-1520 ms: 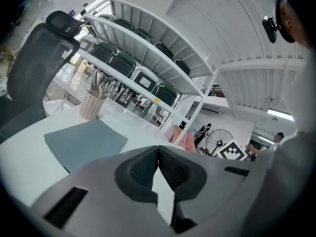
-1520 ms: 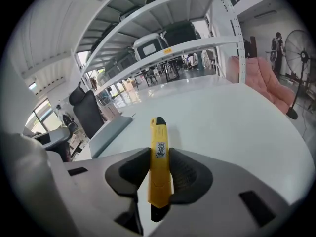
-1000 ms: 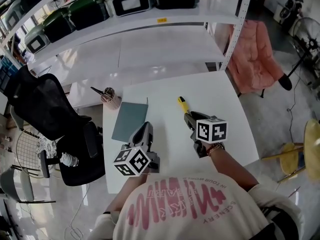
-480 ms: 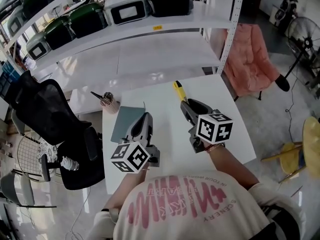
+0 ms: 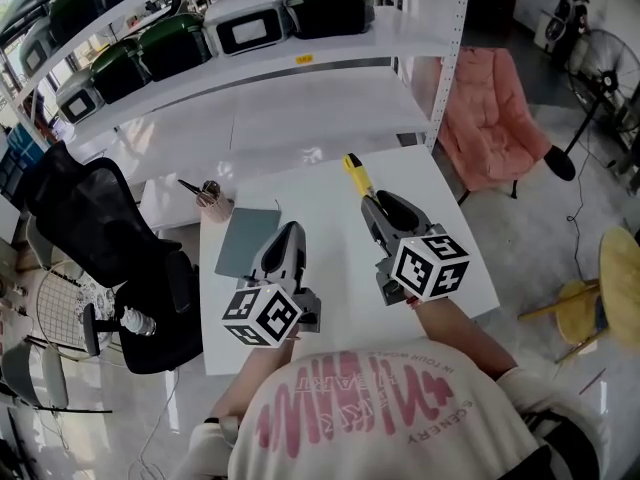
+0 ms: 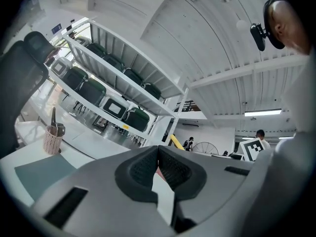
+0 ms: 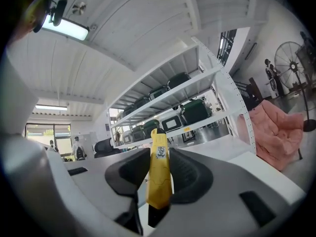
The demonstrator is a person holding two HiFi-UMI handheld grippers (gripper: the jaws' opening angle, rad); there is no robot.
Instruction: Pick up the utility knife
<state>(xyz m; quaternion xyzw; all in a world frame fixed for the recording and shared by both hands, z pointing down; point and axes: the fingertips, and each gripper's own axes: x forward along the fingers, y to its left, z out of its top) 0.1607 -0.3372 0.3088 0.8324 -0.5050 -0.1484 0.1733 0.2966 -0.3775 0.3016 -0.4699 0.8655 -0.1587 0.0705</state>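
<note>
Off the white table [image 5: 455, 238]'s left edge stands a black office chair [image 5: 85, 213]. At the table's far left corner is a pink pen cup [image 5: 210, 198], with a grey mat [image 5: 245, 243] just nearer. The left gripper [image 5: 288, 230] hangs over the table's near left part. Only the left gripper view shows that its pads [image 6: 170, 169] are pressed together with nothing between them, and that the cup [image 6: 51, 139] stands upright. Over the table's far middle, the right gripper [image 5: 371, 204] clamps the yellow utility knife [image 5: 354, 174]. The head view shows the knife's tip sticking out ahead. The right gripper view shows the handle [image 7: 159, 177] squeezed between both pads, against shelving rather than tabletop. Beyond the table's right corner sits a pink chair [image 5: 495, 118].
</note>
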